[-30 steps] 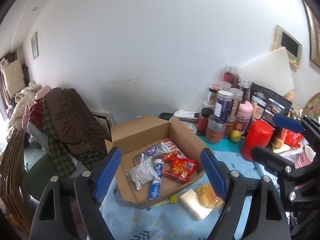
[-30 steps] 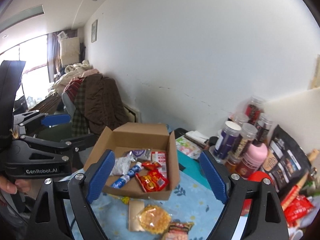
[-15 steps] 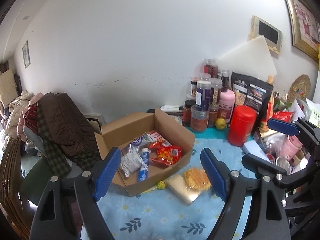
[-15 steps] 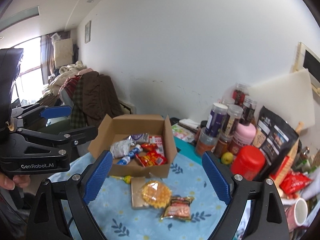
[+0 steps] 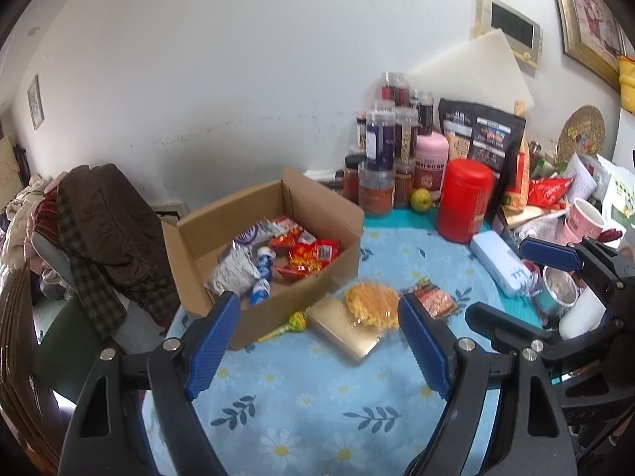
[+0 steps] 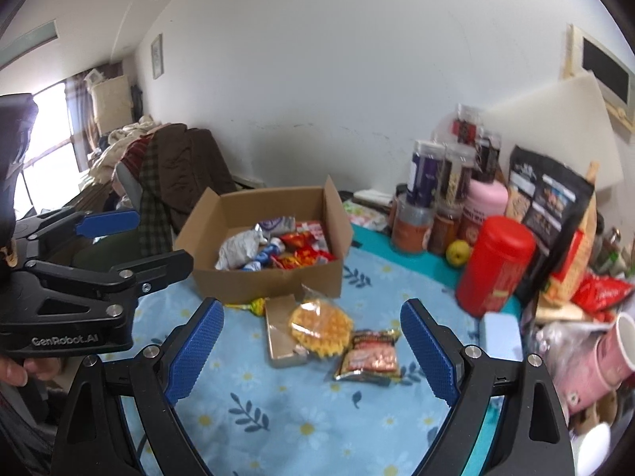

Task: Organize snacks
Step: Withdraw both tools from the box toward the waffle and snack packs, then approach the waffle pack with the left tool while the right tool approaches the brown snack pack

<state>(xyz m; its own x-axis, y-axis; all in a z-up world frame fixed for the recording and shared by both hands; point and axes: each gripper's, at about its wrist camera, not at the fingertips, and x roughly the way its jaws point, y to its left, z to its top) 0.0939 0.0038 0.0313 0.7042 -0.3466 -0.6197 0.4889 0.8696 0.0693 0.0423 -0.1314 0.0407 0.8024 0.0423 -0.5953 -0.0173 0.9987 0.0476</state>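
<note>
Right wrist view blurs the far jars (image 6: 432, 182); waffle pack (image 6: 320, 329) lies yellow (clear-wrapped). Left gripper (image 5: 319, 341) and right gripper (image 6: 309, 351) gape empty.

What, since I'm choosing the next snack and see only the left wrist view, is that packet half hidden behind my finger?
Observer: A sealed snack packet. The right wrist view shows all of it, flat on the cloth just right of the waffle.
Operator: Is the right gripper free to take it?
Observer: Yes. The right gripper is open and empty, and the waffle and packet lie ahead between its fingers.
Operator: Anything off to the far left?
Observer: A hand holds the left gripper by its handle, at the picture's edge.
</note>
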